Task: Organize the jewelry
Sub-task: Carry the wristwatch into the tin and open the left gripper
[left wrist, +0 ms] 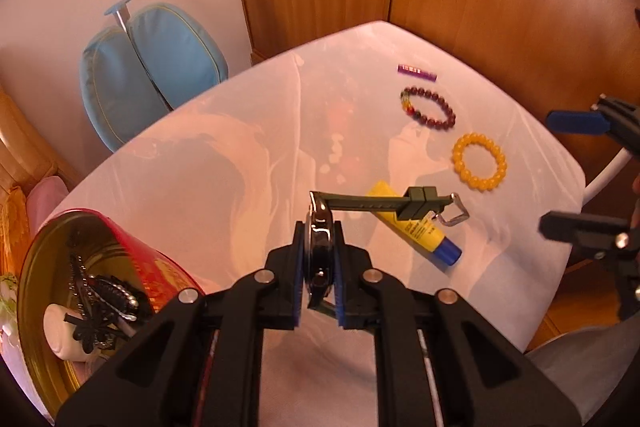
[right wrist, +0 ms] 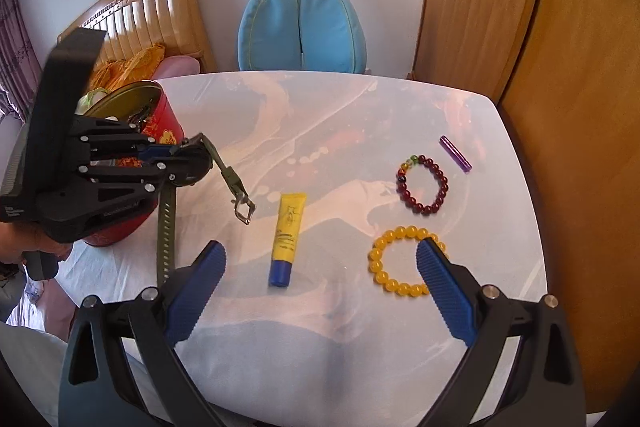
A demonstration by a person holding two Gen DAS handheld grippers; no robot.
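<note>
My left gripper [left wrist: 318, 247] is shut on the case of a dark wristwatch [left wrist: 320, 243] with a green strap, held in the air above the white table [left wrist: 240, 147]. The strap and its buckle stick out to the right. From the right wrist view the left gripper [right wrist: 176, 163] holds the watch [right wrist: 192, 163] beside a red round tin [right wrist: 160, 123]. The tin [left wrist: 120, 239] stands open at the left with black hair accessories inside. My right gripper [right wrist: 320, 275] is open and empty above the table's near edge. A yellow bead bracelet [right wrist: 388, 281] lies by its right finger. A dark red bead bracelet [right wrist: 422, 183] lies farther back.
A yellow tube with a blue cap [right wrist: 286, 239] lies mid-table. A small purple stick [right wrist: 455, 153] lies beyond the red bracelet. A blue chair back [right wrist: 302, 27] stands behind the table, wooden wardrobe doors [right wrist: 500, 7] at the right, a bed headboard [right wrist: 140, 11] at the left.
</note>
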